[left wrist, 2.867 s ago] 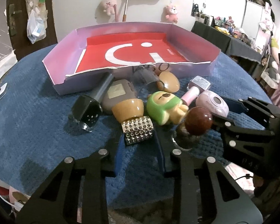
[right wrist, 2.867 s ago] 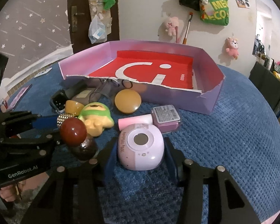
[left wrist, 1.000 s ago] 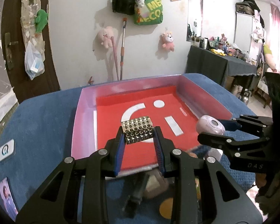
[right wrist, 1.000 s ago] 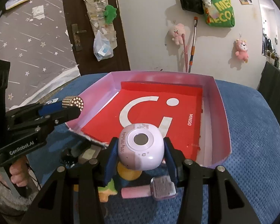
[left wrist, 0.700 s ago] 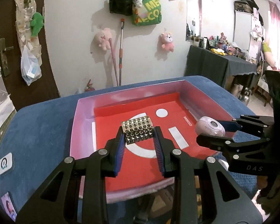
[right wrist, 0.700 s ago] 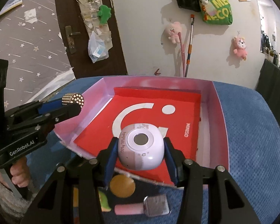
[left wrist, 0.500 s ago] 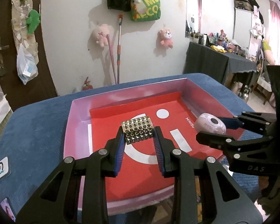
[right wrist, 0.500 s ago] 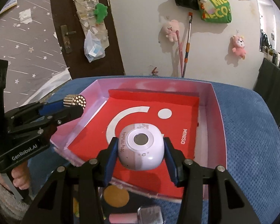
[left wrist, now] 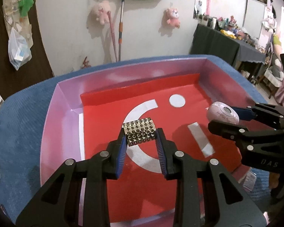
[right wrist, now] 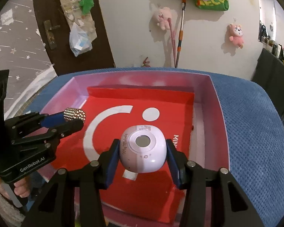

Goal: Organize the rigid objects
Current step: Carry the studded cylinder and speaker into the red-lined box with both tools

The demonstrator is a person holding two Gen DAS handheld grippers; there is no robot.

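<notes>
"GenRobot.AI" on left hand-held gripper [right wrist: 73, 120], "My Melody" on lilac case [right wrist: 143, 148], perhaps "MINI" on red liner [right wrist: 108, 102]

Silver studded cylinder [left wrist: 139, 131]; red-lined pink box [left wrist: 66, 102].

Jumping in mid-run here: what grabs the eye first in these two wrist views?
The big pink box with the red liner fills both views, with both grippers poised over it. The left gripper is shut on a studded silver cylinder above the liner's white arc. The right gripper is shut on a rounded pale-pink gadget with a round lens-like window, over the box's right half.
</notes>
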